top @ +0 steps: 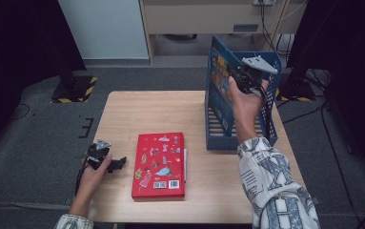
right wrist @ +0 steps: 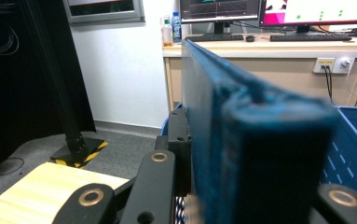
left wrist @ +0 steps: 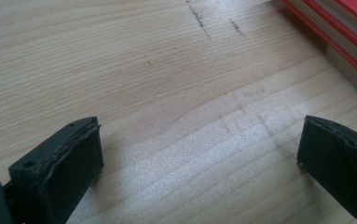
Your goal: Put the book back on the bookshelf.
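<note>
- The left gripper (top: 116, 163), nearest to the person, rests low on the pale wooden table (top: 137, 109) with its jaws spread wide and nothing between them; the left gripper view has only bare wood grain in the gap.
- Just to that gripper's right lies a red hardback picture book with cartoon stickers on its cover (top: 159, 164), flat on the table and untouched. In the left gripper view its red edge and page block (left wrist: 339, 32) sit ahead and off to the right of the jaws.
- I'd judge the red book stiff and fairly heavy, its glossy cover likely slick; pinching across the spine or a long edge should beat taking a corner.
- Farther off, the right gripper (top: 239, 78) is held high, its jaws closed on the top edge of a blue hardback book with a colourful cover (top: 218, 90), standing upright.
- In the right gripper view that blue book's board (right wrist: 241, 140) runs straight out between the jaws, gripped at its edge.
- The blue book stands at the left wall of a blue slatted plastic file box (top: 271, 114), below and around the gripper; whether its foot has reached the floor I cannot tell.
- Held by one top edge, it will probably want to swing, so a firm squeeze seems wise.
</note>
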`<state>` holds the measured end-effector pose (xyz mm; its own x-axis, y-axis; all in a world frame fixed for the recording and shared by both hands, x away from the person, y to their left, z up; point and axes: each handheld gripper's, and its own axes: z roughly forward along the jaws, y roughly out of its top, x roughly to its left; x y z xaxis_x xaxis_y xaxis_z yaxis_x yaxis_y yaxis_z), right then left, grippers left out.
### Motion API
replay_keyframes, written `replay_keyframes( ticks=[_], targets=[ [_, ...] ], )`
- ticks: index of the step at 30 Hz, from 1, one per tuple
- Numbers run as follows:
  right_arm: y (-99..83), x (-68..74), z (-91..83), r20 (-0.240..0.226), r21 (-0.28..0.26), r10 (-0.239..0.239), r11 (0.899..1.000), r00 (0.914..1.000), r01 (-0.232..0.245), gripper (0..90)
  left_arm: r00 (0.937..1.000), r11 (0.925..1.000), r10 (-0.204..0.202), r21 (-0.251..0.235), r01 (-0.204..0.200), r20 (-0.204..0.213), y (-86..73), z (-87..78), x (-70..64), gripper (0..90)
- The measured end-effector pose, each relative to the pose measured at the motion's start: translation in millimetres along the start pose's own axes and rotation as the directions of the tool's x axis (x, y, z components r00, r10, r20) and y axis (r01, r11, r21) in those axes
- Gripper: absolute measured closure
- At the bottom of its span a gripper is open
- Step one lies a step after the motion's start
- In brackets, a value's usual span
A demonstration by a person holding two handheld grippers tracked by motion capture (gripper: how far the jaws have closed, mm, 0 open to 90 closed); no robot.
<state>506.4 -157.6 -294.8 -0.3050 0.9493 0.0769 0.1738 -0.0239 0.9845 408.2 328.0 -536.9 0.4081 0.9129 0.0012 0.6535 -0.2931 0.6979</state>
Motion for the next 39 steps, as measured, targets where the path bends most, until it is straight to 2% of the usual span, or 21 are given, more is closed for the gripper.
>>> replay_keyframes(
  ticks=[16, 39],
  targets=[
    [-22.2, -3.9, 4.7, 0.002, 0.016, 0.018, 1.0, 0.9998, -0.018, 82.1, 1.0, 1.0, 0.005, 0.002, -0.005, 0.003, 0.5, 0.3, -0.7, 0.0],
    [-42.9, -4.5, 8.4, 0.0, 0.028, 0.007, 1.0, 1.0, -0.007, 82.1, 0.9999, 1.0, 0.008, 0.003, -0.008, 0.006, 0.6, 0.4, -1.0, 0.0]
  ],
)
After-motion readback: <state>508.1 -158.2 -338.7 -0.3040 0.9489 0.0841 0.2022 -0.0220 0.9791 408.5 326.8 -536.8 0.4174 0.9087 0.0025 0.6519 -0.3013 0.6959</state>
